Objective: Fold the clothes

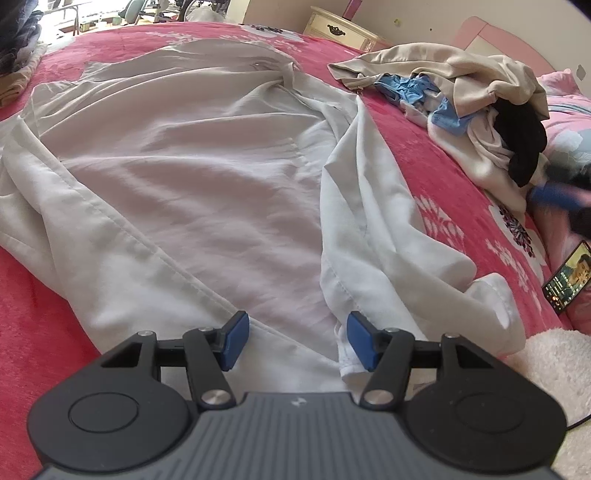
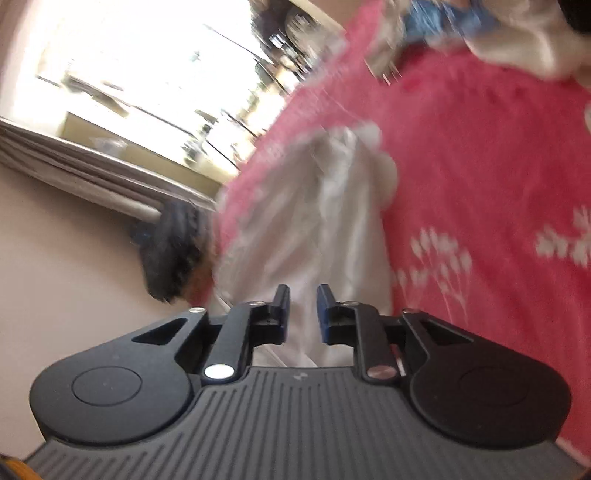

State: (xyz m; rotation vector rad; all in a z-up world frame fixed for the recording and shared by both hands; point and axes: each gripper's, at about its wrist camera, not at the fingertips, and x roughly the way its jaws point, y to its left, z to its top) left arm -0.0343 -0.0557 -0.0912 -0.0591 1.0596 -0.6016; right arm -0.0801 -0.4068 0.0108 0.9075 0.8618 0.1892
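We see a bed covered by a red blanket (image 1: 436, 184) with white flower patterns, filling most of both views. Spread across it lies the white shirt (image 1: 184, 166), a large thin garment laid open and wrinkled, its body running from the near edge toward the far side. Its right sleeve (image 1: 369, 221) runs along the right side of the body and ends in a crumpled cuff at the near right.

At the far right of the bed we find a pile of clothes (image 1: 461, 92): a beige piece on top, blue fabric beneath it and a black item at its right side, well apart from the shirt's body. Beyond the bed stands a cream nightstand (image 1: 340, 29). A phone (image 1: 569, 280) with a lit screen lies at the right edge of the blanket.

The left gripper (image 1: 295, 339) hovers over the near hem of the shirt, its blue pads standing wide apart, with cloth below them but nothing pinched.

In the blurred right wrist view, the right gripper (image 2: 303, 310) is tilted, with white fabric in front of it. Its jaws stand narrow, a clear gap between them; we see no cloth gripped.
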